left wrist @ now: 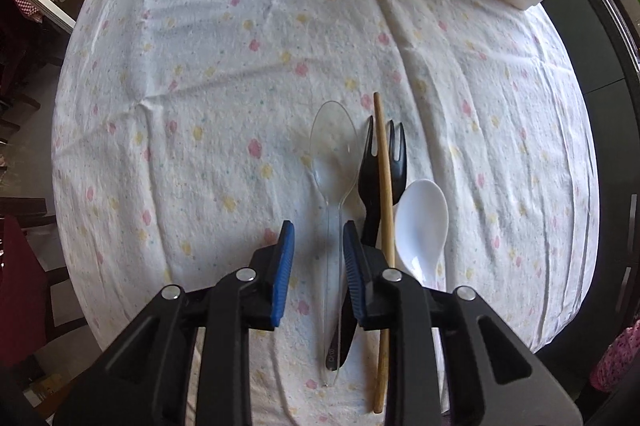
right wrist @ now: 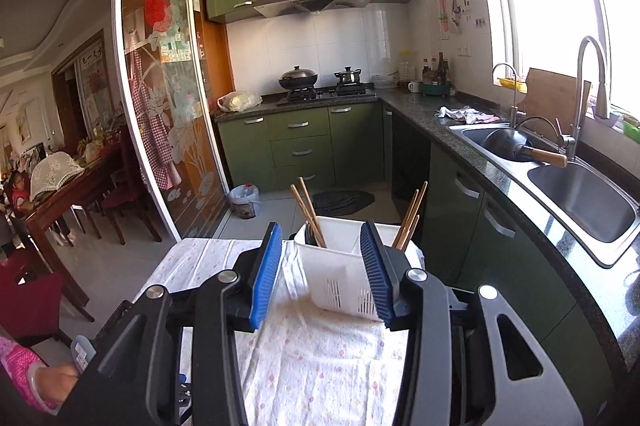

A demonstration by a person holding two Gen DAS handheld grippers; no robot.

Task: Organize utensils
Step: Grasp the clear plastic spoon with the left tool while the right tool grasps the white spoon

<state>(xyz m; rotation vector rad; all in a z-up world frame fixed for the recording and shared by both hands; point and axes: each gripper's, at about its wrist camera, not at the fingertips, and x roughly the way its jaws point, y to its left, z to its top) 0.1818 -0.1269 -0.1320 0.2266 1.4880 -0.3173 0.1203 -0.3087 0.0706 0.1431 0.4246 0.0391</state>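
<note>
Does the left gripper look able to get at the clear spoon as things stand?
Probably yes. The left gripper is open, with the clear spoon handle lying between its fingers. Nothing covers the spoon; the black fork lies close beside it.

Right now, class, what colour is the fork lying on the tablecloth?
Black; the fork shows best in the left wrist view.

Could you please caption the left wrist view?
Open left tongs straddle a clear spoon beside fork, chopstick, white spoon.
</note>
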